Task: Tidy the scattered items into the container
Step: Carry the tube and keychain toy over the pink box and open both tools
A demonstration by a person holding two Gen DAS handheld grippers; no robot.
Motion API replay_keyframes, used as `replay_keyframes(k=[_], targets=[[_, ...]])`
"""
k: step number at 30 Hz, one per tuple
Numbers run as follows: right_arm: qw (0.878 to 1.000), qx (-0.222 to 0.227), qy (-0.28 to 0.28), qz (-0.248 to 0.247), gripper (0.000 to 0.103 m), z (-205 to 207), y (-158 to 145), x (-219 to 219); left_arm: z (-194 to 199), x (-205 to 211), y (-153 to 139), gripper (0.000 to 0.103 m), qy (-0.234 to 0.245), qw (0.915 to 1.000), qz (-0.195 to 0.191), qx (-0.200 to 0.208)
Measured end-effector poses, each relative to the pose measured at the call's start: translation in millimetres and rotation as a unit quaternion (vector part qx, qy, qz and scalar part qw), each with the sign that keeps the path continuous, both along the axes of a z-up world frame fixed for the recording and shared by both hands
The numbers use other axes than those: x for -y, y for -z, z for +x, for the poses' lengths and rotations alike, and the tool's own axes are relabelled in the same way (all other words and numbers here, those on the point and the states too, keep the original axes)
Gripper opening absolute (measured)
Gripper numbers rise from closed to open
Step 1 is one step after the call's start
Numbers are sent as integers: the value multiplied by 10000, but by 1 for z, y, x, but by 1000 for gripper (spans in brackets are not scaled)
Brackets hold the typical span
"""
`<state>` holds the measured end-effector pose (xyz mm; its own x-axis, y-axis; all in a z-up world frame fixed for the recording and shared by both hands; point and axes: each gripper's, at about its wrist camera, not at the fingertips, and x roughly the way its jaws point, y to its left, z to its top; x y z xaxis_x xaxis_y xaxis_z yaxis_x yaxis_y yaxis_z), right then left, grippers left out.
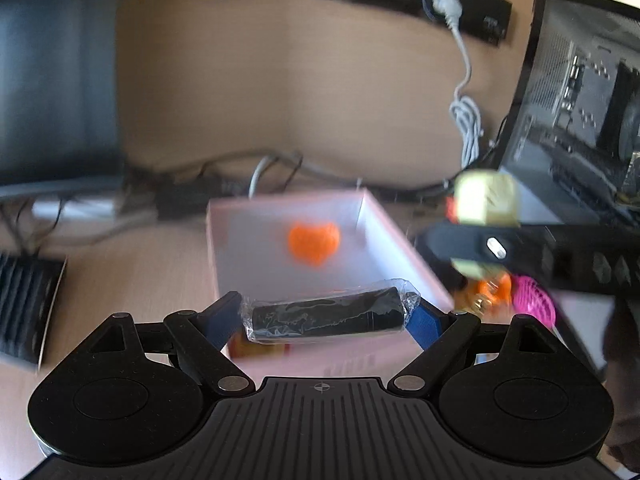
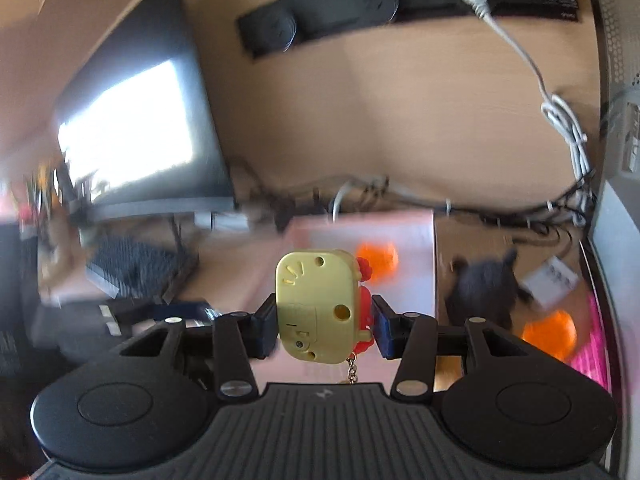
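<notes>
While it hangs over the near edge of the pale pink open box (image 1: 404, 240), the black plastic-wrapped cylinder (image 1: 326, 312) is clamped end to end by the left gripper (image 1: 329, 317) — light, stiff, its film probably slippery. The right gripper (image 2: 325, 322) pinches a yellow plastic keychain toy (image 2: 316, 304) — rigid, best held by its flat sides.

Left tongs (image 1: 329, 318) closed on load, right tongs (image 2: 323, 326) likewise

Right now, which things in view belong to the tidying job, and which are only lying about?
Job:
- pink box, orange heart inside
- wrapped black roll in left tool
- yellow toy in right tool
- pink comb

Lying about:
- monitor
- keyboard
- white cable
</notes>
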<state>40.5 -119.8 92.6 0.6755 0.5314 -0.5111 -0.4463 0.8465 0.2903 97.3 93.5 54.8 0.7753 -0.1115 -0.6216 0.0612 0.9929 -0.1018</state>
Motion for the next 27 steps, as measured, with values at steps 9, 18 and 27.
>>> replay_keyframes(k=[9, 18, 27], targets=[[9977, -15, 510, 456, 47, 87, -3, -15, 73, -7, 13, 91, 261, 9981, 552, -60], [9986, 2, 506, 174, 75, 138, 29, -36, 117, -23, 46, 97, 265, 9977, 582, -230], [9808, 1211, 1481, -374, 103, 109, 28, -26, 86, -17, 34, 101, 221, 9961, 456, 729]])
